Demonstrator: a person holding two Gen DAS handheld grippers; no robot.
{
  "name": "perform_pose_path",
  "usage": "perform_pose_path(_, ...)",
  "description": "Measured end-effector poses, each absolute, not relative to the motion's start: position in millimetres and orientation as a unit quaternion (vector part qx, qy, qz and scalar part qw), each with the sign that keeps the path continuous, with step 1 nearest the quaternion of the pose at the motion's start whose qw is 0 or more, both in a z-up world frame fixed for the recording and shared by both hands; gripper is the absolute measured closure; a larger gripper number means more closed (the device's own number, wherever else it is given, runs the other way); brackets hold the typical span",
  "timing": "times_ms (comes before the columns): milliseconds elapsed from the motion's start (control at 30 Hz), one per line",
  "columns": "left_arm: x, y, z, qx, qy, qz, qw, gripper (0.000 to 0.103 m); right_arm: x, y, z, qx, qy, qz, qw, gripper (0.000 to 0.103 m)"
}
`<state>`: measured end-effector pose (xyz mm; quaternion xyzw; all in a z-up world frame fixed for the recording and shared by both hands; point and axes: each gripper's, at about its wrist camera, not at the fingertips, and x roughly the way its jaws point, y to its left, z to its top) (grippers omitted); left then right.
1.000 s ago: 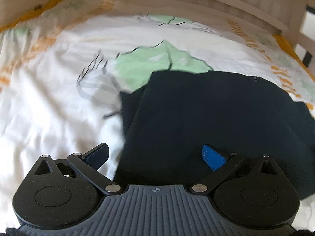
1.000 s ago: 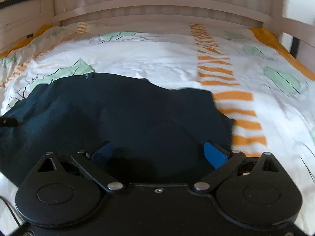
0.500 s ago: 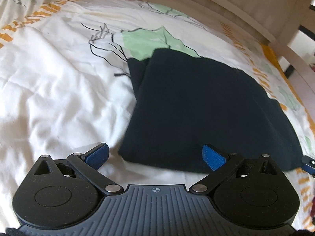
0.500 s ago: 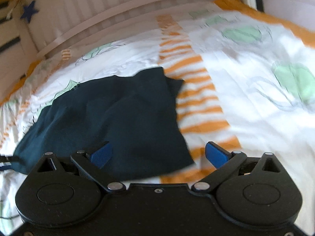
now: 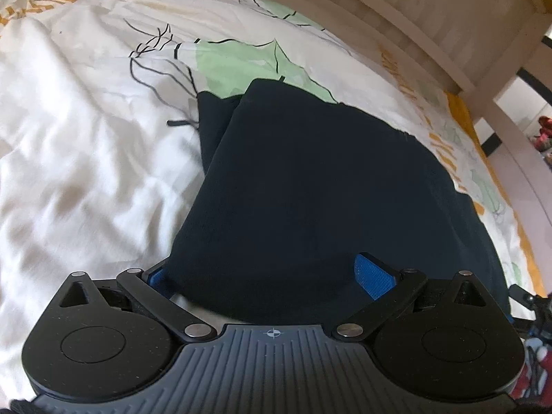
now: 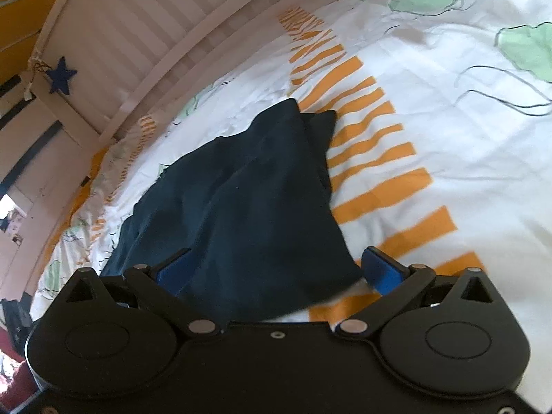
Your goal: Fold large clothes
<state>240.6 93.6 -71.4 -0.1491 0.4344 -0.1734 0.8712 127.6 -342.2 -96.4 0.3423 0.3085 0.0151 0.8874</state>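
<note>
1. Two grippers stand with jaws spread wide over one dark garment (image 5: 310, 179) lying folded on the printed duvet (image 5: 76, 145).
2. The left gripper (image 5: 269, 276) has the garment's near left corner between its blue fingers (image 5: 374, 274); this view alone shows the doubled left edge over a green leaf print.
3. The right gripper (image 6: 279, 272) straddles the near right corner, nothing clamped; only here do the orange stripes (image 6: 379, 186) beside the cloth and a blue star (image 6: 61, 75) on the slatted bed rail (image 6: 145, 41) appear.
</note>
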Motion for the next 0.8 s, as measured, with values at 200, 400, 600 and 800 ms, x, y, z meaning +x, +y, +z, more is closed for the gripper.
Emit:
perform_pose_path(200, 255.0, 87.3, -70.6, -0.144, 0.429, -0.187, 0.872, 0.0, 144.0, -340.7, -99.7, 0.346, 0.3, 0.044, 0.888, 0.0)
perform_pose_path(400, 271.6, 77.7, -71.8, -0.129, 0.427, -0.208, 0.87, 0.001, 158.2, -338.3, -101.3, 0.345, 0.297, 0.059, 0.888, 0.0)
perform_pose_path(600, 288.4, 66.1, -72.1, -0.126, 0.43, -0.219, 0.866, 0.001, 168.3, -339.2, -104.4, 0.341, 0.288, 0.07, 0.892, 0.0)
perform_pose_path(800, 292.0, 66.2, -68.8, -0.153, 0.429, -0.227, 0.861, 0.005, 176.1, -337.7, -104.2, 0.337, 0.289, 0.071, 0.893, 0.0)
